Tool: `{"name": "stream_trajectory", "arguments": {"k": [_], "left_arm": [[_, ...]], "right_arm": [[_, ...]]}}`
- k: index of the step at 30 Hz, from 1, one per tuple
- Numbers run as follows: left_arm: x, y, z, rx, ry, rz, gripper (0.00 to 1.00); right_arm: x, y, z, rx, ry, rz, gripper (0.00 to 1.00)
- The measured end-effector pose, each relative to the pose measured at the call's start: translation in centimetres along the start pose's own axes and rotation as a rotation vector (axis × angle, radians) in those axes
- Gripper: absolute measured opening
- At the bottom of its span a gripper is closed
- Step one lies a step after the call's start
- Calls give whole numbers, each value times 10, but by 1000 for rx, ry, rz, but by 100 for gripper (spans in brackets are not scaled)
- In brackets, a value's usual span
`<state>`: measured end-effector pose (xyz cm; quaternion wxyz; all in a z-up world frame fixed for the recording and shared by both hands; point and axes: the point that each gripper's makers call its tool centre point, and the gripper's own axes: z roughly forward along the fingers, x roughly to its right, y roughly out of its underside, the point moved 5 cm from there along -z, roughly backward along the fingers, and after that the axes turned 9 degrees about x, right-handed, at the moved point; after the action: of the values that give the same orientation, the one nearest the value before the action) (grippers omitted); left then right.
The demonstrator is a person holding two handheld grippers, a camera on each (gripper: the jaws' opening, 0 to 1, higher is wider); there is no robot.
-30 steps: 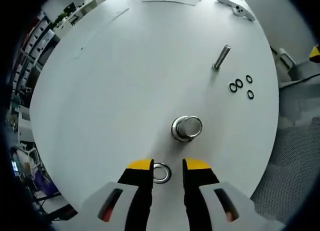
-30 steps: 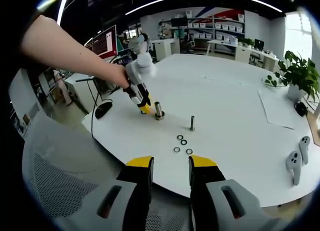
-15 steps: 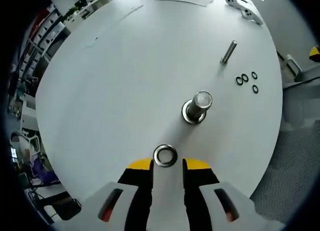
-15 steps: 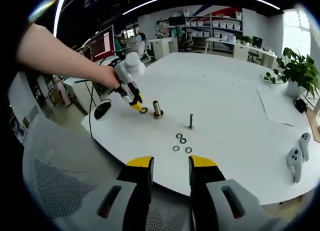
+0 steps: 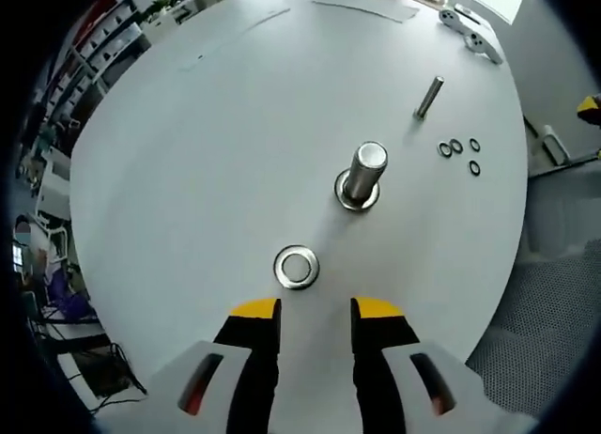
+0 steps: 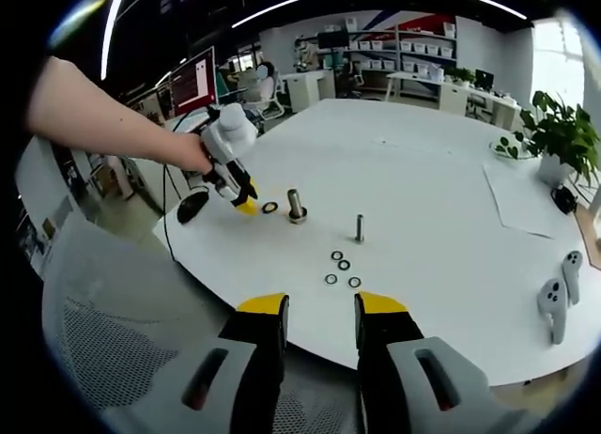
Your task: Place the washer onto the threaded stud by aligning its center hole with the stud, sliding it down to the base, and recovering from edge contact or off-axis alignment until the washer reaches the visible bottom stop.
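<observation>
— What could go wrong from here?

— Mostly the pickup. The washer (image 5: 297, 266) lies flat on the white table (image 5: 188, 171), so my left gripper (image 5: 315, 309) has only a thin rim to bite on. If I close a little high, I judge the jaws will skate over it or flick it away. And if I grab it tilted, its hole will meet the large threaded stud (image 5: 362, 174) off-axis and the edge will catch on the top or the threads, short of the flanged base.

— Where is the washer relative to your gripper?

— Just ahead of the yellow fingertips (image 5: 255, 310) of the left gripper, slightly toward the left jaw, apart from both jaws and touching neither. The jaws stand spread with nothing between them. The stud stands upright farther ahead and a bit right — the washer sits between me and it.

— And your other hand?

— My right gripper (image 6: 320, 305) hangs back off the table edge, jaws apart too, holding nothing. From there the left gripper (image 6: 237, 192) shows at the far left, with the washer (image 6: 270, 208) between it and the stud (image 6: 297, 206).

— Anything else nearby?

— A thinner bolt (image 5: 430, 97) and four small black rings (image 5: 457, 152) lie well beyond the stud — out of the way, I judge, unless I overshoot.
</observation>
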<state>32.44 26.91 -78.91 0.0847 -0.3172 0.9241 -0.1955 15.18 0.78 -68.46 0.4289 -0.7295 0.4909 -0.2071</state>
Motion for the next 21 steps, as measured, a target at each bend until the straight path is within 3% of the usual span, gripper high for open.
{"name": "stream_trajectory", "arguments": {"k": [12, 21], "left_arm": [[-11, 5, -5, 43, -12, -98, 30], [-16, 4, 13, 35, -1, -128, 31]], "right_arm": [[-2, 3, 2, -24, -11, -9, 30], [-1, 4, 2, -33, -10, -9, 30]]}}
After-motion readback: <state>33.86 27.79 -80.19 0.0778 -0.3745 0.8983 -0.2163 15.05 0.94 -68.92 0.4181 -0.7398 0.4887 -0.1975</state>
